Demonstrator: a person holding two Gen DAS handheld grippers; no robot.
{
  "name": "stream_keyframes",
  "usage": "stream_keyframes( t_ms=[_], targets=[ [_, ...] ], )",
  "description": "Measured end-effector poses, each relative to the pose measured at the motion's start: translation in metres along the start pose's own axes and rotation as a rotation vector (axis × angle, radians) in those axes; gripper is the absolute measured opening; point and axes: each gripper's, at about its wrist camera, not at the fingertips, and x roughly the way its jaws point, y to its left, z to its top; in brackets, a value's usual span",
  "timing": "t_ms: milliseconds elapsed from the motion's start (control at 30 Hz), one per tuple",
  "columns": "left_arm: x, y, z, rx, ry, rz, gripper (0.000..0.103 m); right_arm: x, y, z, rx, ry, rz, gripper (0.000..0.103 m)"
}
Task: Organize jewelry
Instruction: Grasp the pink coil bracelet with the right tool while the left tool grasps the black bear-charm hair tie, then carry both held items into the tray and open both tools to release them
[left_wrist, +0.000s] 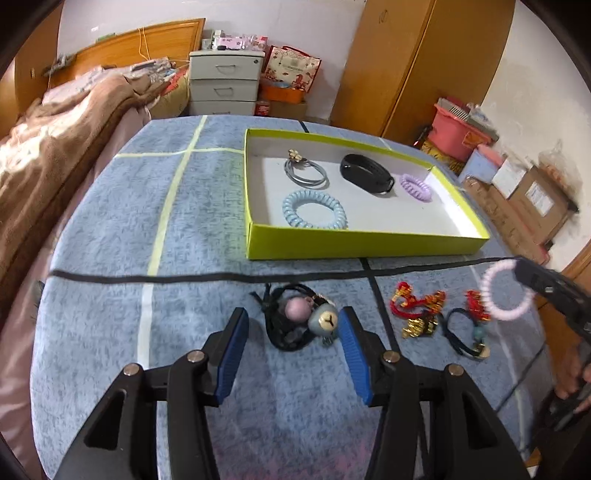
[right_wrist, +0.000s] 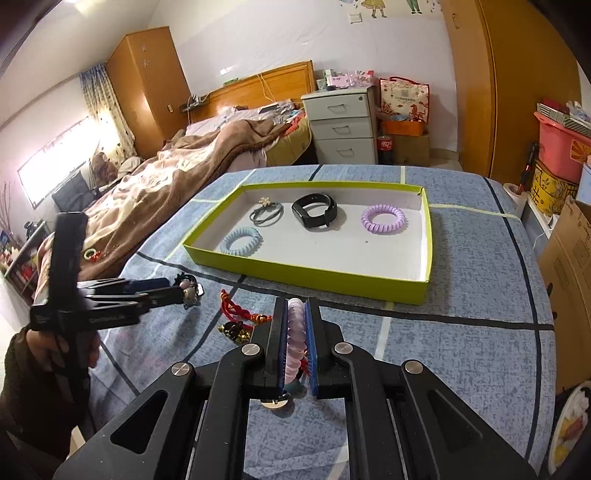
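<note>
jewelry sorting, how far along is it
Four pieces already lie in the green box: a blue coil tie, a grey tie, a black band and a purple coil tie. In hand: the right gripper is shut on a pink coil tie; the left gripper is open around a black charm bracelet. Left on the cloth: red cords and a dark cord bracelet.

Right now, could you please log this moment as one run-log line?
left gripper: open around charm hair tie | right gripper: shut on pink coil tie | tray: four items
</note>
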Motion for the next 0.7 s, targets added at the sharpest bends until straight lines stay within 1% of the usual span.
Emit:
stream_keyframes(
  t_ms=[33,133,200,333,400,433,467,567,600,700],
  targets=[
    [0.003,-0.003,0.001,0.014,0.0,0.023,0.057,-0.001,0.0,0.0,0.001,-0.003,0.0,0.009],
    [0.011,-0.009,0.004,0.038,0.015,0.038,0.058,-0.004,-0.001,0.0,0.009,-0.01,0.001,0.009],
    [0.014,-0.017,0.003,0.085,0.009,0.077,0.059,-0.004,-0.002,0.0,0.014,-0.013,-0.001,0.009],
    [0.013,-0.018,0.002,0.077,-0.003,0.091,0.058,-0.007,-0.004,-0.001,0.018,-0.021,-0.001,0.009],
    [0.013,-0.018,0.001,0.08,-0.005,0.093,0.057,-0.008,-0.005,-0.001,0.021,-0.023,0.0,0.009],
    [0.012,-0.018,0.001,0.083,-0.006,0.096,0.05,-0.008,-0.006,-0.002,0.02,-0.025,-0.003,0.009],
    [0.012,-0.018,0.0,0.085,-0.008,0.092,0.042,-0.009,-0.006,-0.002,0.019,-0.027,-0.003,0.009],
    [0.01,-0.018,0.0,0.084,-0.007,0.081,0.03,-0.01,-0.006,-0.003,0.021,-0.03,0.002,0.009],
    [0.01,-0.017,0.0,0.081,-0.009,0.082,0.027,-0.011,-0.006,-0.003,0.022,-0.033,0.003,0.009],
    [0.009,-0.016,0.0,0.076,-0.01,0.075,0.026,-0.012,-0.008,-0.001,0.027,-0.035,0.006,0.009]
  ],
)
